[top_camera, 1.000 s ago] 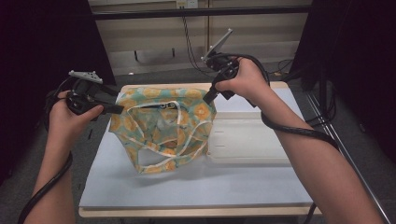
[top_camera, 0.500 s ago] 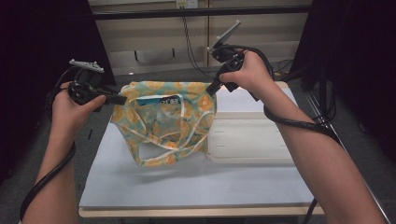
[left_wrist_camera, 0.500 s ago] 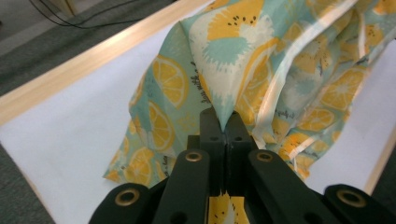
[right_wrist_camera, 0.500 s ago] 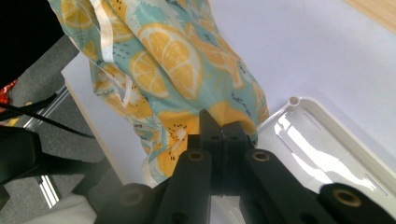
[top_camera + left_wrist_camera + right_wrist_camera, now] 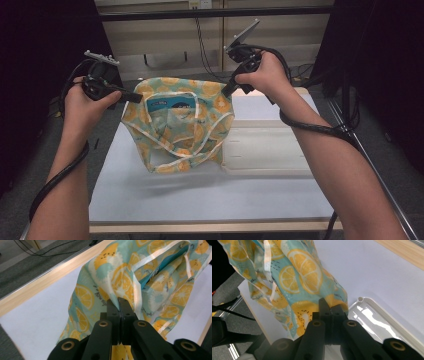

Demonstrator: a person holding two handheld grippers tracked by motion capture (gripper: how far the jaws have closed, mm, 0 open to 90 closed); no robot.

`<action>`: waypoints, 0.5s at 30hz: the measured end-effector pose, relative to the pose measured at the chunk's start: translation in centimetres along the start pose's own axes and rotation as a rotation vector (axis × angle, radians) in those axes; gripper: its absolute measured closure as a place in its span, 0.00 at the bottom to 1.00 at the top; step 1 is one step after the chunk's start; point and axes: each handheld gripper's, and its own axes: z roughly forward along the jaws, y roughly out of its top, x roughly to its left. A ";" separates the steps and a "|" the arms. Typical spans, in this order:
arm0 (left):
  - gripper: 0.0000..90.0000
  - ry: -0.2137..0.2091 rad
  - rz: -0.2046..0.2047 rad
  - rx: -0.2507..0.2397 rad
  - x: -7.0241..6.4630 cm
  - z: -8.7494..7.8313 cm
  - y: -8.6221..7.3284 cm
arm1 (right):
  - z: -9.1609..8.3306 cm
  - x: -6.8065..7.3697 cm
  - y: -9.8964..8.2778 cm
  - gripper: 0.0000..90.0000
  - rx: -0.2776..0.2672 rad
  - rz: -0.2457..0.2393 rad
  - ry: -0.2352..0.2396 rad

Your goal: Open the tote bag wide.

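Both grippers' jaws clamping bag (image 5: 177, 120)

Plenty of open table (image 5: 200, 200) across the bottom of the frame. Center's blocked by the hanging bag (image 5: 177, 125), and the white tray (image 5: 265, 150) takes the right-middle just beside it.

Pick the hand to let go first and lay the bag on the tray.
Right, probably. The right gripper pinches the bag corner nearest the tray; the left gripper holds the far corner.
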 end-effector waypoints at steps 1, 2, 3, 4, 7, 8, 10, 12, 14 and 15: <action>0.99 -0.003 0.003 -0.006 -0.1 0.0 0.2 | 0.1 0.1 0.0 1.00 0.000 0.002 -0.001; 0.99 -0.004 0.014 -0.003 -0.2 -0.1 0.4 | 0.1 0.1 0.1 1.00 0.003 -0.006 -0.002; 0.99 -0.008 0.018 -0.010 -0.3 -0.2 0.6 | 0.2 0.2 0.1 1.00 0.000 -0.007 0.001; 0.99 -0.011 0.014 -0.012 -0.4 -0.2 0.7 | 0.3 0.2 0.1 1.00 -0.002 -0.007 0.000; 0.99 -0.004 0.011 -0.023 -0.3 -0.1 1.1 | 0.4 0.2 0.2 1.00 0.002 -0.009 -0.014; 0.99 -0.003 0.012 -0.019 -0.3 -0.1 1.2 | 0.5 0.1 0.2 1.00 0.002 -0.006 -0.015; 0.98 0.013 0.019 -0.011 -0.2 0.2 1.5 | 0.6 0.1 0.1 1.00 0.003 -0.011 -0.032; 0.97 0.008 0.013 -0.021 -0.3 0.5 1.7 | 0.7 0.1 0.2 1.00 0.003 -0.009 -0.046; 0.96 0.009 0.018 -0.007 -0.4 0.9 1.9 | 1.1 0.2 0.2 1.00 0.008 -0.017 -0.048; 0.96 0.007 0.027 -0.003 -0.4 1.1 2.0 | 1.3 0.3 0.2 1.00 0.017 -0.012 -0.049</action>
